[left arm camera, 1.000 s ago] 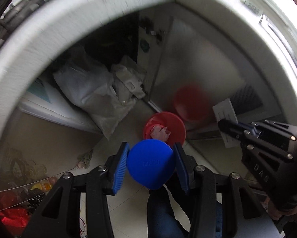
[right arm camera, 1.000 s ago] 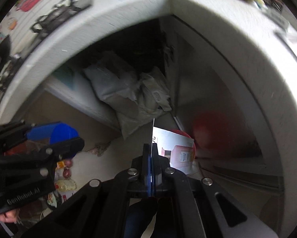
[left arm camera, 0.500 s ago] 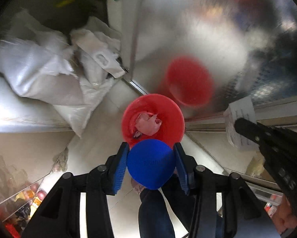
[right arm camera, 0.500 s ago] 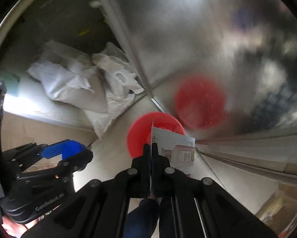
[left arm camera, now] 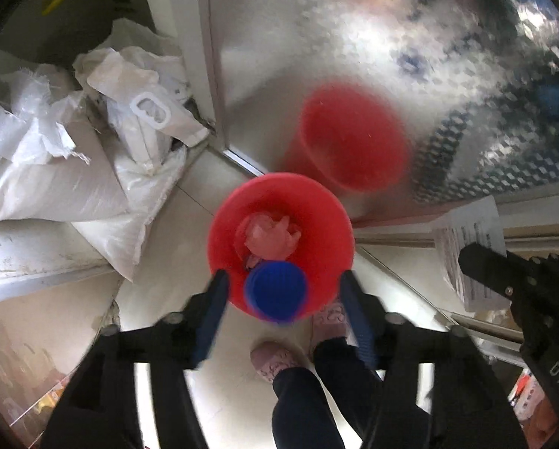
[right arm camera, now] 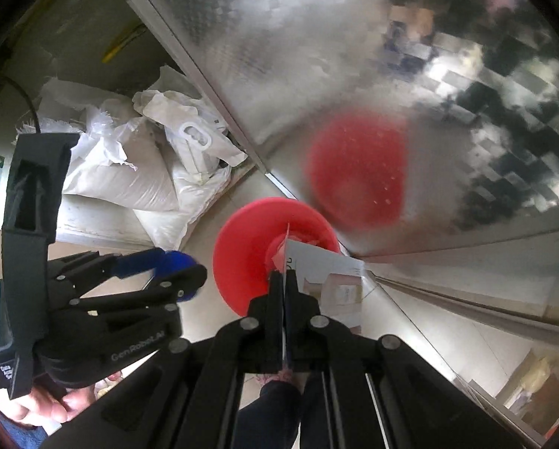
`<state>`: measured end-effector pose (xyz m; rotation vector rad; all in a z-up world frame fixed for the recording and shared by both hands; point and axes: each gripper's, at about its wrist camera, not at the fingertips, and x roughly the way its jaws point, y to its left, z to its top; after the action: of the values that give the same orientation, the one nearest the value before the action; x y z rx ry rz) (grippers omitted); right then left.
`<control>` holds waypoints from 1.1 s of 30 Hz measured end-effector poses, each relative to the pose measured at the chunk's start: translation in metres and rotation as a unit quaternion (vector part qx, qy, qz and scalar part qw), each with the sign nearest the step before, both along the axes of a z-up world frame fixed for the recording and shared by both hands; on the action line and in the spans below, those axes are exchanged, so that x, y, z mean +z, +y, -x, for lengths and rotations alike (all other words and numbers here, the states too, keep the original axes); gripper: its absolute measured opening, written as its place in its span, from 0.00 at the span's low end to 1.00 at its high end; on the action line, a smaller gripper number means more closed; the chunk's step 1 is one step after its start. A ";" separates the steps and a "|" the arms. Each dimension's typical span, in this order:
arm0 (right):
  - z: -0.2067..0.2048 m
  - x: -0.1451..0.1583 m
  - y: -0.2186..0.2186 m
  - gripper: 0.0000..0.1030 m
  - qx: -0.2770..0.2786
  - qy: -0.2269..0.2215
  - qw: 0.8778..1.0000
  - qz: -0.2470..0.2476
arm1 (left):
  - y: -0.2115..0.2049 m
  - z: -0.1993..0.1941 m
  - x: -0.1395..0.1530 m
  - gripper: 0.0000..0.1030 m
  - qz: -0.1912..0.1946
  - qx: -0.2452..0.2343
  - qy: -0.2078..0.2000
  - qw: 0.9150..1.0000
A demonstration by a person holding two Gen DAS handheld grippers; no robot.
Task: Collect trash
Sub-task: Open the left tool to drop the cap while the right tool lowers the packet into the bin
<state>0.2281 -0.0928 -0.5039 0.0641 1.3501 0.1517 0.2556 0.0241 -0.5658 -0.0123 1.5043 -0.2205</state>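
A red bin (left arm camera: 328, 220) stands on the floor below me, with crumpled pale trash (left arm camera: 270, 234) inside; it also shows in the right wrist view (right arm camera: 242, 247). My left gripper (left arm camera: 285, 299) is open above the bin's near rim. A blue cup (left arm camera: 275, 290) is loose between its spread fingers, over the bin. My right gripper (right arm camera: 283, 280) is shut on a sheet of printed paper (right arm camera: 331, 284), held on edge above the bin. That paper also shows at the right of the left wrist view (left arm camera: 470, 243).
White sacks and bags (left arm camera: 92, 157) lie piled on the floor to the left of the bin. A shiny metal panel (left arm camera: 391, 56) stands behind it and mirrors the bin. The person's slippered feet (left arm camera: 275, 359) are on the floor by the bin.
The left gripper has opened and let go of the blue cup, which now drops toward the red bin. Both grippers have come lower and closer over the bin. The right still grips the paper.
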 end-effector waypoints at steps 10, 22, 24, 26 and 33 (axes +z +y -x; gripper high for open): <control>-0.006 -0.002 0.016 0.00 0.017 0.003 1.000 -0.004 | 0.030 0.009 0.023 0.68 -0.025 0.013 -0.023 0.999; -0.012 -0.034 0.051 0.00 0.076 0.016 0.997 -0.009 | 0.098 0.034 0.028 1.00 -0.048 0.089 -0.039 0.994; -0.013 -0.044 0.055 0.00 0.086 0.017 0.996 -0.005 | 0.103 0.038 0.026 1.00 -0.050 0.090 -0.039 0.994; -0.014 -0.057 0.057 0.00 0.093 0.021 0.995 -0.002 | 0.107 0.042 0.022 1.00 -0.053 0.088 -0.035 0.994; -0.015 -0.076 0.066 0.37 0.112 0.031 0.993 0.031 | 0.122 0.059 0.017 1.00 -0.067 0.102 -0.023 0.992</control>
<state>0.2429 -0.0270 -0.5801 -0.1356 1.4202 0.2983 0.1969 0.1459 -0.5490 -0.0531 1.4587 0.0435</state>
